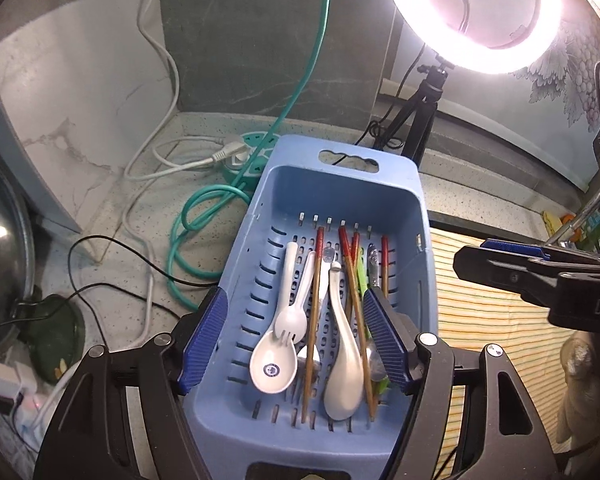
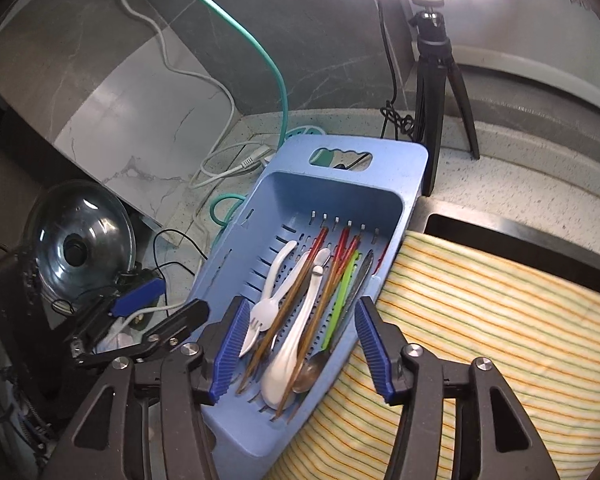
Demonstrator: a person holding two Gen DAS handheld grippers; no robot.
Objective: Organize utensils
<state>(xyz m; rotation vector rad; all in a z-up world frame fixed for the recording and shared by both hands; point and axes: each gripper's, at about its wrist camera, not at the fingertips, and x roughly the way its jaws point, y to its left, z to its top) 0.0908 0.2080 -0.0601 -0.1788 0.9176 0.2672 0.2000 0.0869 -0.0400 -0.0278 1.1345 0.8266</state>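
We hold both grippers above a blue slotted plastic basket (image 1: 416,216) that sits on a speckled countertop (image 1: 112,216), its right side just beside a yellow striped cloth (image 1: 496,312); the basket's long axis runs away from us toward the wall, with its cut-out handle end (image 1: 348,162) at the far side. Inside it the utensils lie roughly parallel to that axis; a white soup spoon (image 1: 342,364) and a white spork (image 1: 290,316) have their bowls and tines at the near end and their handles toward the far end; a second white spoon with a blue mark in its bowl (image 1: 272,364) lies at the left; wooden chopsticks with red tops (image 1: 314,312) point those red tops to the far wall; a lime-green handled utensil (image 2: 342,296) and a metal spoon (image 2: 312,372) lie along the right side.

Our left gripper (image 1: 294,336) has its blue pads spread wide with nothing pinched between them; our right gripper (image 2: 300,344) is likewise spread and pinches nothing; both hang over the basket's near end. A glowing ring light (image 1: 472,16) on a small black tripod (image 1: 420,120) stands beyond the basket; a teal cable (image 1: 204,216) and a white cable (image 1: 156,168) coil at the left, near a glass pot lid (image 2: 80,236).
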